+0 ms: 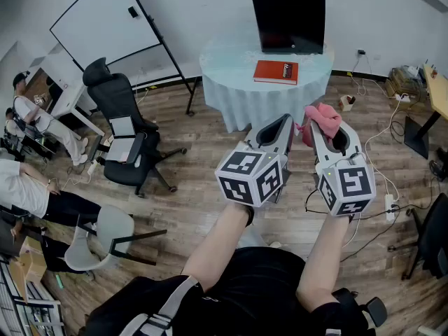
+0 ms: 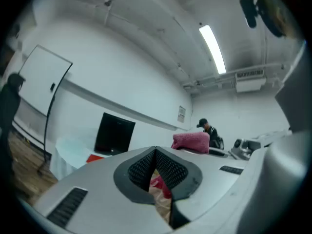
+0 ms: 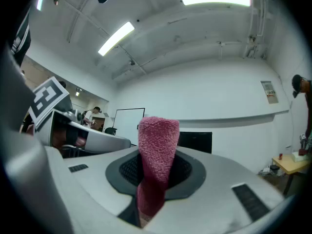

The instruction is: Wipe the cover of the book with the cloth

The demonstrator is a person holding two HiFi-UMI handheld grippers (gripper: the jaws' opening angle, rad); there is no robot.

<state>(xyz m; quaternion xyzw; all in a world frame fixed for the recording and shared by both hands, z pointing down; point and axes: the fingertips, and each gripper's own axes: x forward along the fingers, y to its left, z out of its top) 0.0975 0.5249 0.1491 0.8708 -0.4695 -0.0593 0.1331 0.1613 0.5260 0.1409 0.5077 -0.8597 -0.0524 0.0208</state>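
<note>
Head view, steeply downward. Wooden floor (image 1: pixel 203 166) fills the middle of the frame, open between the black office chair (image 1: pixel 123 135) at left and the two grippers at centre; cables trail across it at the right edge. A whiteboard (image 1: pixel 105 19) on a stand leans in the upper left. A round table (image 1: pixel 227 61) under a pale cloth stands at upper centre, its skirt falling to the floor, with a black cabinet (image 1: pixel 288 16) on its far side. The red book (image 1: pixel 276 71) lies flat on the tabletop just in front of the cabinet, right of centre and close to the near rim, with bare tabletop to its left. The left gripper (image 1: pixel 283 124) and the right gripper (image 1: pixel 316 128) are held side by side over the floor, tips pointing at the lower hem of the skirt. In the left gripper view the jaws are clenched tip to tip with nothing between them. In the right gripper view the jaws are clamped on the pink cloth (image 3: pixel 157 145), which stands up past their tips.
</note>
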